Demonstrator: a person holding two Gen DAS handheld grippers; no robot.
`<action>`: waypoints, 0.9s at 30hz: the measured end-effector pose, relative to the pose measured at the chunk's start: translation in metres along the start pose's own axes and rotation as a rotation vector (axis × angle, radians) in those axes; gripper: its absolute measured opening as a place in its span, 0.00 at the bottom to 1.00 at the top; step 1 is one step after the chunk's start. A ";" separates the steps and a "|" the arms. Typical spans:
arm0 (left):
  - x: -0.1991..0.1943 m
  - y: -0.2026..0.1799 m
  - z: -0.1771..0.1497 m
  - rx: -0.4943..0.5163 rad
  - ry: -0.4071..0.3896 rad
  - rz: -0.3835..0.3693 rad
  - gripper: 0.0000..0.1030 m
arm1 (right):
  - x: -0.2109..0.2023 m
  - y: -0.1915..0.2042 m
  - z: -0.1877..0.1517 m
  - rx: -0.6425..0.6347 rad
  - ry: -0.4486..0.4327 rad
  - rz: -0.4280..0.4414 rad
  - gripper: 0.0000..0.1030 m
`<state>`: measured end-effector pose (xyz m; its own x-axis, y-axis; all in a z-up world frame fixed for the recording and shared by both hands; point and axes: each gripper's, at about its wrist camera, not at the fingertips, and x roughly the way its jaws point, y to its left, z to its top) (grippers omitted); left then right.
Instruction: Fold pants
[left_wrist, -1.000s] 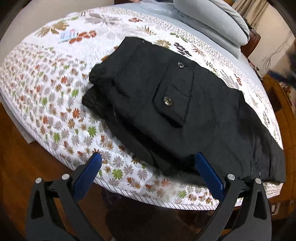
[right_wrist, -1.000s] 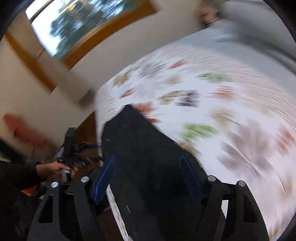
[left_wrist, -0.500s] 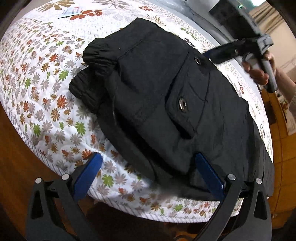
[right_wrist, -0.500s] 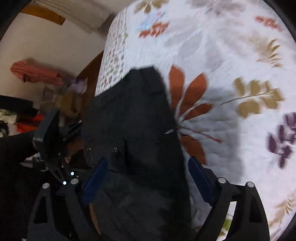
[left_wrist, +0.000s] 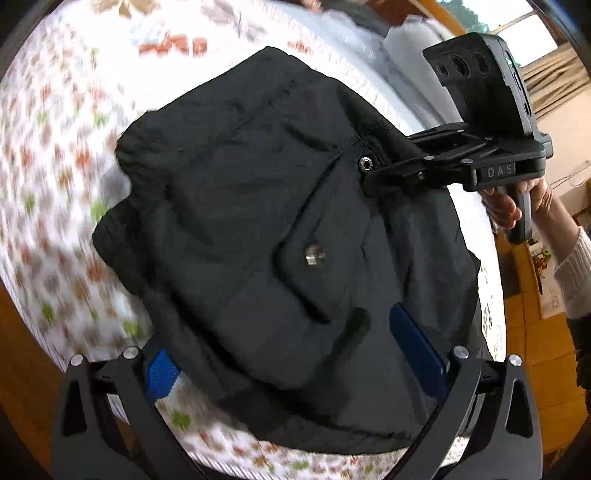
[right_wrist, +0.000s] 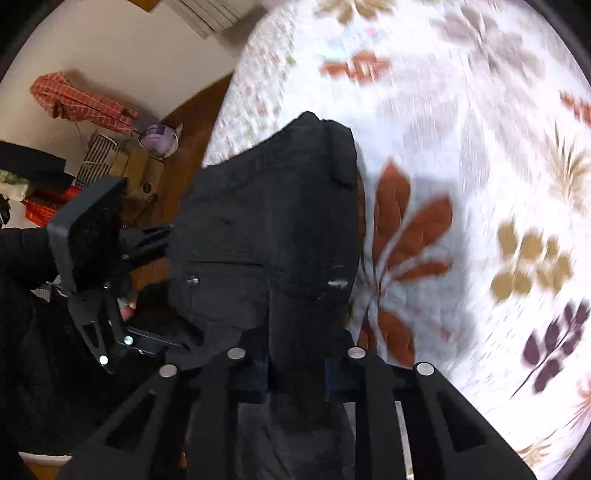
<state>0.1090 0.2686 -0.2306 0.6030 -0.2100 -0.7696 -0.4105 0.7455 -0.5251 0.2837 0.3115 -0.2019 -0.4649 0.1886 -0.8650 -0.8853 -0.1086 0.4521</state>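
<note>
pants (left_wrist: 280, 236): black, part-folded, lay on floral bed (left_wrist: 55, 155). right gripper (right_wrist: 295, 373) was closed on fabric at their 2 o'clock edge; left gripper (left_wrist: 288, 354) sat wide open at 6 o'clock, straddling cloth, gripping nothing. risk: one-sided pull likely to skew the fold.

The left wrist camera looked down from the bed's edge, close above the black pants (left_wrist: 266, 229), facing across the flowered bedspread (left_wrist: 55, 184) toward the window. The right wrist camera sat at the far side, very near the same pants (right_wrist: 269, 221), facing back. Each view caught the other gripper (left_wrist: 436, 162) (right_wrist: 110, 254).
</note>
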 end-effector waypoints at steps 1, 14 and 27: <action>-0.006 -0.001 0.006 0.029 -0.037 0.013 0.97 | -0.005 -0.001 0.006 -0.005 -0.027 -0.003 0.18; -0.027 0.018 0.030 0.099 -0.127 0.154 0.97 | -0.027 -0.024 0.006 0.171 -0.252 -0.177 0.59; -0.072 -0.011 -0.009 0.207 -0.141 0.172 0.97 | 0.023 0.161 -0.118 0.011 -0.316 -0.288 0.60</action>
<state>0.0641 0.2696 -0.1724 0.6319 0.0092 -0.7750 -0.3748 0.8789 -0.2952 0.1315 0.1836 -0.1745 -0.1771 0.4996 -0.8480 -0.9786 0.0021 0.2056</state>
